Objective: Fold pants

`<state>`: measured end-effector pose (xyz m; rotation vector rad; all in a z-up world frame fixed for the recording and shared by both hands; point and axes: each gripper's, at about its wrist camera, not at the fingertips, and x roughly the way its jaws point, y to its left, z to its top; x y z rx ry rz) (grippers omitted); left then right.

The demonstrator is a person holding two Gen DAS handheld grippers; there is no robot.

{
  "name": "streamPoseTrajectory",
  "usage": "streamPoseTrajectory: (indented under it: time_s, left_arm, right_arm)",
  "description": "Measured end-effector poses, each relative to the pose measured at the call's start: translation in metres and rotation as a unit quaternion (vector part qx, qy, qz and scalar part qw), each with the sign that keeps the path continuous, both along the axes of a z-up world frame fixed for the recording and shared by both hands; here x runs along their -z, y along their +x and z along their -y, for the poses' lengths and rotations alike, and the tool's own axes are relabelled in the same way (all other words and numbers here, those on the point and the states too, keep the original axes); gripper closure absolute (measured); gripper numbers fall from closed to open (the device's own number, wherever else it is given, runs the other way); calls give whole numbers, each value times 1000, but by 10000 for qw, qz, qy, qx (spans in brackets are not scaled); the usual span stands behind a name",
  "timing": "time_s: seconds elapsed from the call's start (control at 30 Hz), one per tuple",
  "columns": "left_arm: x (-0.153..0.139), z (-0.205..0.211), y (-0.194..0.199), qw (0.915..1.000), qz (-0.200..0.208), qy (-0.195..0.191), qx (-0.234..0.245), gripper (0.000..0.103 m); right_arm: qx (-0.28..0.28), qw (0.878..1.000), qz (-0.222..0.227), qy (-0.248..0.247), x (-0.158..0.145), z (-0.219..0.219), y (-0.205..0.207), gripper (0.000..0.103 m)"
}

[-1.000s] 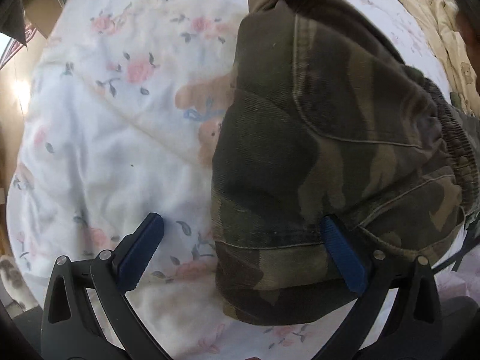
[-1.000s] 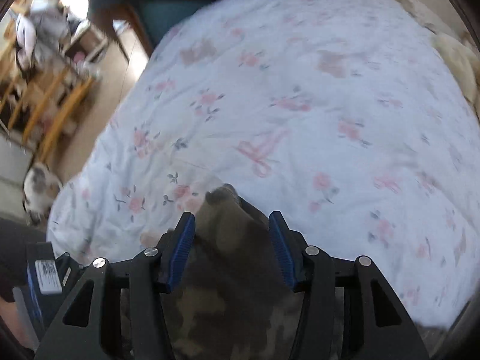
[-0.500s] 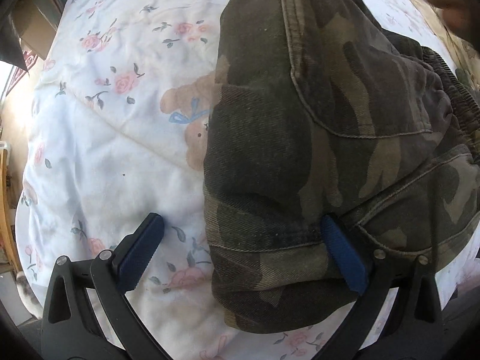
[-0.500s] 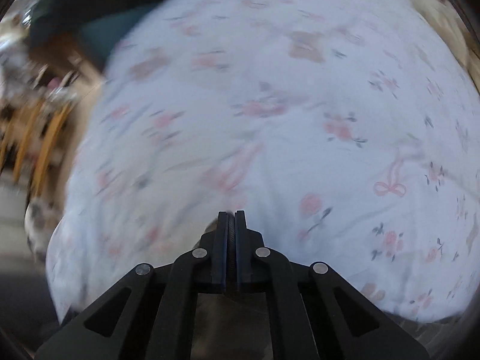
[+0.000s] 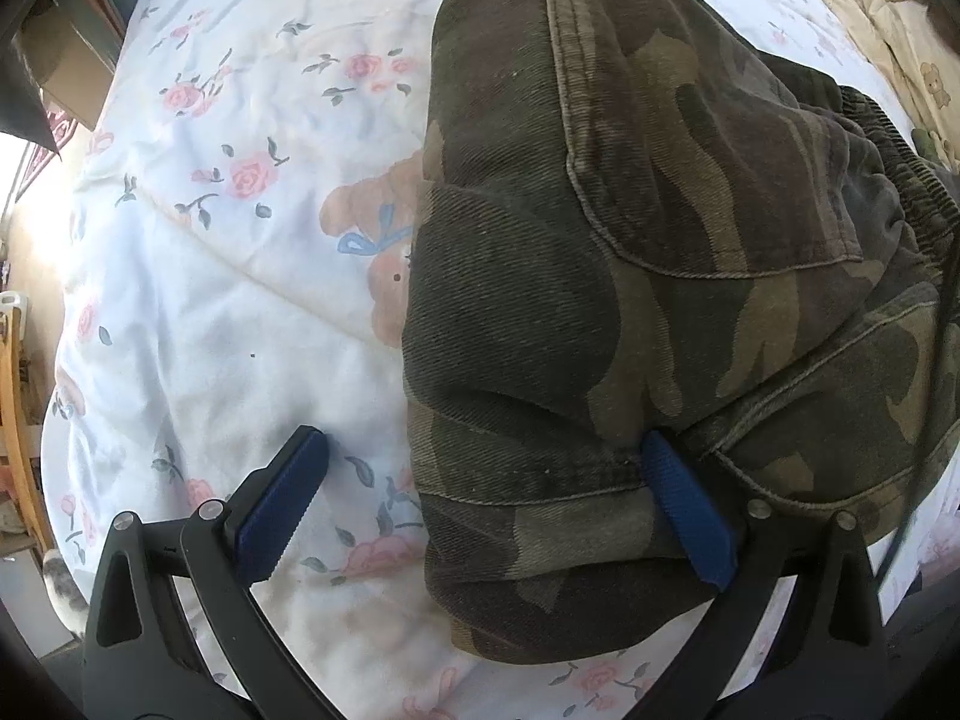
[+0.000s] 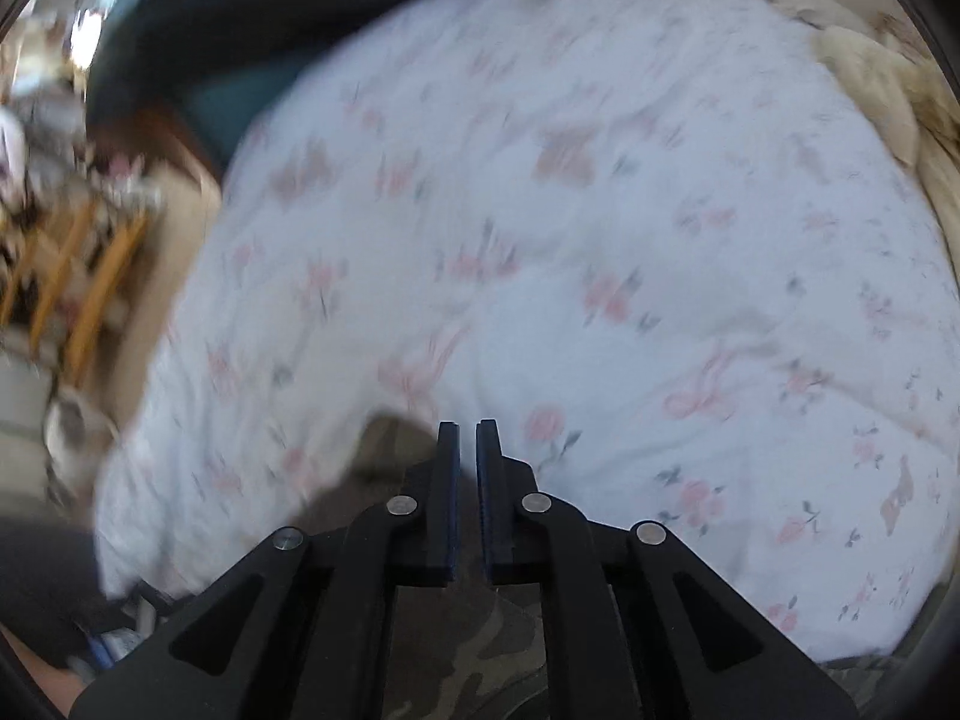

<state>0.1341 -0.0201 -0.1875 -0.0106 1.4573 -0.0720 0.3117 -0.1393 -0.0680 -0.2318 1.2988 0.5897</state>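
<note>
From my left wrist view, the folded camouflage-print cotton pants (image 5: 660,252) lay on the bed's white quilt printed with pink roses and teddy bears (image 5: 228,276), filling the right half of the frame. My left gripper (image 5: 486,480) stood wide open, its 2 blue-padded fingers spread far apart. The left finger (image 5: 282,504) rested over bare quilt, while the right finger (image 5: 684,510) was tucked into a crease at the near edge of the pants, touching the fabric. The ribbed elastic waistband (image 5: 888,168) showed at the far right of the bundle, and a cream blanket with bear motifs (image 5: 888,42) sat beyond it.

From my right wrist view, which was blurred, my right gripper (image 6: 467,438) was nearly closed, with only a narrow slit between its pads and nothing held between them. Its tips sat over the far edge of the pants (image 6: 390,438), which ran underneath the gripper toward the near side. The quilt (image 6: 600,240) spread out beyond, and wooden furniture (image 6: 90,276) appeared smeared at the far left.
</note>
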Motion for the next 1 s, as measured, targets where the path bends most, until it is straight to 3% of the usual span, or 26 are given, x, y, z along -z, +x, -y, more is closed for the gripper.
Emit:
streamPoseTrajectory:
  time_s: [0.03, 0.1, 0.23, 0.37, 0.43, 0.57, 0.6, 0.67, 0.7, 0.8, 0.87, 0.93, 1.0]
  left_arm:
    - [-1, 1, 0, 10000, -7, -8, -15, 0]
    - [-1, 3, 1, 10000, -1, -20, -43, 0]
    - [-3, 2, -2, 10000, 26, -30, 18, 0]
    - [-5, 2, -1, 10000, 1, -9, 47, 0]
    - [-4, 4, 1, 10000, -18, -4, 45, 0]
    - [-2, 4, 4, 10000, -46, -20, 23, 0]
    - [-2, 4, 4, 10000, -41, -17, 11, 0]
    - [-1, 4, 3, 10000, -13, -12, 15, 0]
    - [-1, 3, 3, 10000, -6, -17, 18, 0]
    - [-1, 2, 4, 10000, -20, -51, 38, 0]
    - [-1, 1, 2, 10000, -7, -50, 60, 0]
    - [0, 3, 2, 10000, -1, -12, 89, 0]
    - [0, 3, 2, 10000, 10, -7, 73, 0]
  right_arm:
    - [-90, 9998, -143, -135, 15, -9, -3, 57]
    - [-130, 9994, -291, -166, 32, -21, -3, 44]
    - [-283, 9990, -79, -323, 38, -41, 3, 44]
    - [-582, 9982, -64, -153, 16, -51, 13, 42]
    - [-874, 9957, -260, -156, 11, -60, 13, 26]
    - [-1738, 9764, -691, -1081, 41, -96, -6, 22]
    - [-1890, 9708, -736, -1279, 50, -103, -9, 25]
    - [-2012, 9611, -684, -1763, 68, -113, -12, 71]
    - [-2027, 9565, -763, -1954, 75, -116, -11, 87]
    - [-2077, 9554, -467, -2045, 72, -123, -8, 95]
    - [-1454, 9737, -153, -1748, 55, -116, 13, 101]
    - [-478, 9878, 51, -1482, 40, -90, 45, 103]
    - [7, 9900, 41, -1408, 36, -70, 62, 103]
